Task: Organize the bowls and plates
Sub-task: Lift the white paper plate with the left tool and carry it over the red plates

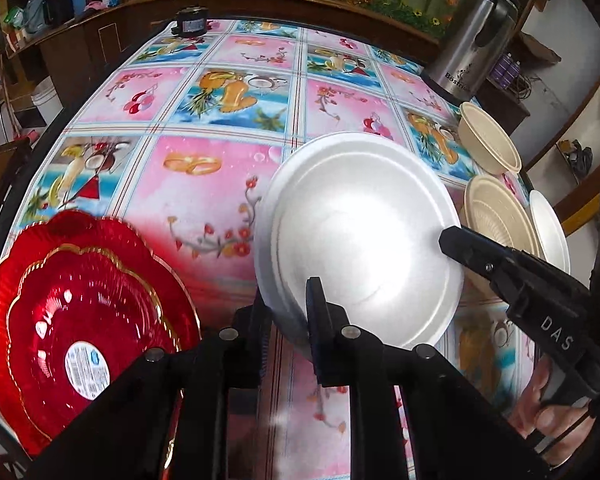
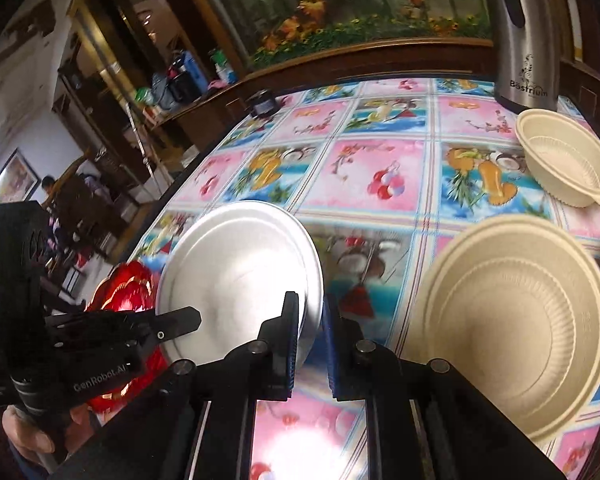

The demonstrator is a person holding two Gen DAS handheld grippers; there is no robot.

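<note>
White foam plates (image 1: 360, 248): a small stack, at least two rims visible in the left wrist view, held tilted above the table (image 1: 204, 184) between the red plates and the beige bowls. Left gripper (image 1: 288, 320): fingers narrowly parted, pinching the near rim of the white foam plates, one finger under the rim and one over it. Right gripper (image 2: 310, 332): fingers narrowly parted astride the right-hand rim of the same stack; in the left wrist view one finger lies across the stack's upper face, but whether the pads press the rim cannot be told. Red plates (image 1: 80, 320): two scalloped pieces with gold edging, the smaller nested in the larger, a white barcode label (image 1: 87, 370) stuck in the centre of the smaller; they lie flat at the near left of the table, with nothing else in them. Large beige bowl (image 2: 516, 320): ribbed inner wall, doubled rim suggesting nested pieces, no contents, at the near right. Small beige bowl (image 2: 568, 164): also double-rimmed and without contents, farther back on the right, just before the steel kettle (image 2: 524, 36). White plate edge (image 1: 550, 232): a further white piece at the far right beside the large beige bowl, mostly cut off. Black jar (image 1: 190, 22): at the table's far edge. Table covering: patterned cloth of pink and blue squares with fruit and flower motifs.
</note>
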